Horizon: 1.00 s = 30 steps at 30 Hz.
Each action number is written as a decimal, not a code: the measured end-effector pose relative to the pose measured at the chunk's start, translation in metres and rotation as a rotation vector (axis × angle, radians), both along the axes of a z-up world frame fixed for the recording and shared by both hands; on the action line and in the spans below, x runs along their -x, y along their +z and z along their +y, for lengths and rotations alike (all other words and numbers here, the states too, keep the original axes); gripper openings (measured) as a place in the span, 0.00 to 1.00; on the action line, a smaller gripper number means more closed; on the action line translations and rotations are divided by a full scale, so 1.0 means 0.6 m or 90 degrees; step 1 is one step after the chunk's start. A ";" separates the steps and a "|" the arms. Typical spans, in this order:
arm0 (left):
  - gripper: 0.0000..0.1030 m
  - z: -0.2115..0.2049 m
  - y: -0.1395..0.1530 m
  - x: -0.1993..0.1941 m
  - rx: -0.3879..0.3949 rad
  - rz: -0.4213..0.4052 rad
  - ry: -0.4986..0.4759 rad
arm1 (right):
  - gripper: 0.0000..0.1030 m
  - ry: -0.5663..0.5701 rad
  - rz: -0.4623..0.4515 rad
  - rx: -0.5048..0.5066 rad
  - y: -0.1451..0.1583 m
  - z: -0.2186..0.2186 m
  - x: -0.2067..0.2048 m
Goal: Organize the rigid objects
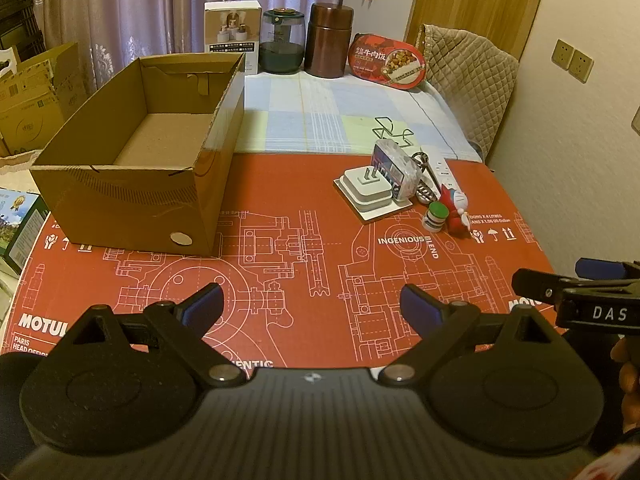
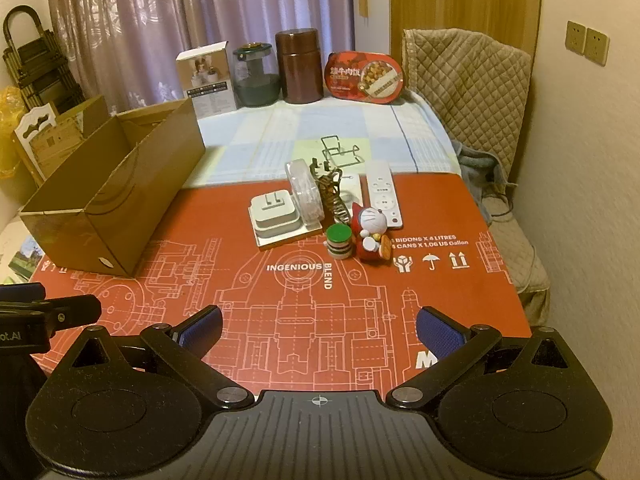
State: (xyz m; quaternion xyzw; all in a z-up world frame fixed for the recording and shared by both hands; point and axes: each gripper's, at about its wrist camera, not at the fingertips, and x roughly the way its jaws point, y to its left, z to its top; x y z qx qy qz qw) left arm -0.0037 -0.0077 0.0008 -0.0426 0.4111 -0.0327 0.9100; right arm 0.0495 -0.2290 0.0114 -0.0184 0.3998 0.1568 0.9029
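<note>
An open, empty cardboard box stands on the left of the red mat. A cluster of small things lies to its right: a white plug adapter on a square base, a clear plastic case, a coiled metal piece, a white remote, a green-topped spool, a red cat figurine and a wire stand. My left gripper and right gripper hover open near the mat's front edge, holding nothing.
Along the back of the table stand a white carton, a dark glass jar, a brown canister and a red food tray. A quilted chair sits at the right. More boxes are stacked left of the table.
</note>
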 end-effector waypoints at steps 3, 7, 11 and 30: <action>0.90 0.000 -0.001 0.000 0.001 0.000 -0.001 | 0.98 0.000 0.000 0.000 0.000 -0.002 0.001; 0.90 -0.001 -0.002 0.000 0.002 0.000 -0.001 | 0.98 0.000 0.000 0.000 -0.001 -0.001 0.000; 0.90 -0.001 -0.002 0.000 0.001 0.000 -0.001 | 0.98 0.000 0.000 0.000 0.000 -0.001 -0.001; 0.90 0.000 -0.002 0.000 0.001 0.001 -0.001 | 0.98 0.001 0.001 0.001 -0.002 -0.002 -0.001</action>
